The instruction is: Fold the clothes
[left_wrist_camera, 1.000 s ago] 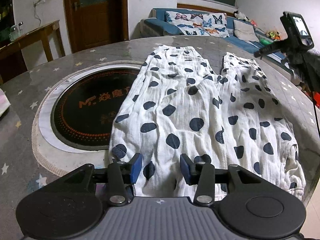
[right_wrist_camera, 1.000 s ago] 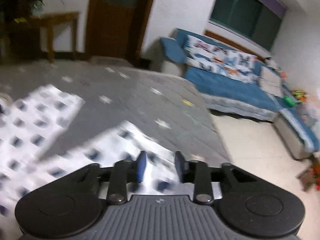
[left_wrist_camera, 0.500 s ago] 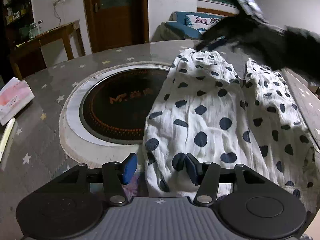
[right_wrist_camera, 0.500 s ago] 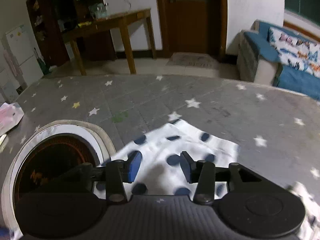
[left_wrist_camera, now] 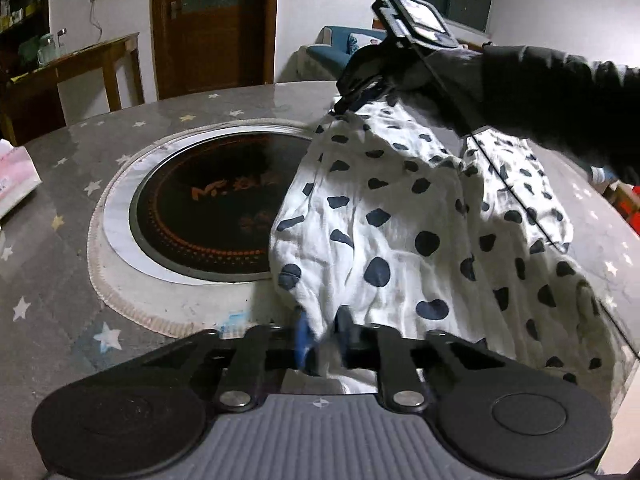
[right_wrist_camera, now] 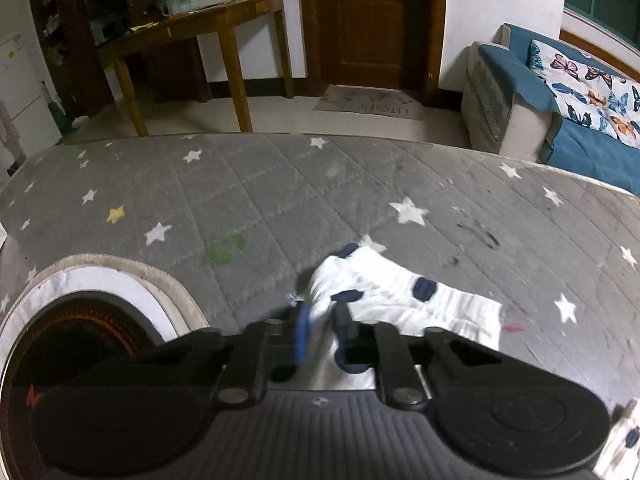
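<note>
hotplate (left_wrist_camera: 208, 208), worktop centre: orange "M" logo + Chinese chars, not legible
doormat (right_wrist_camera: 370, 103), floor by door: "KITCHEN", seen upside down

One spotted garment (left_wrist_camera: 400, 216), two grippers: left (left_wrist_camera: 320, 336), right (right_wrist_camera: 320, 332); one tissue pack (left_wrist_camera: 16, 176).

Trousers on the bench, right of the round hob

The trousers (left_wrist_camera: 400, 232) lie on the bench (left_wrist_camera: 52, 280) beside the hob (left_wrist_camera: 208, 208); a tissue box (left_wrist_camera: 16, 180) sits at the far left, a sofa (right_wrist_camera: 560, 112) behind.
</note>
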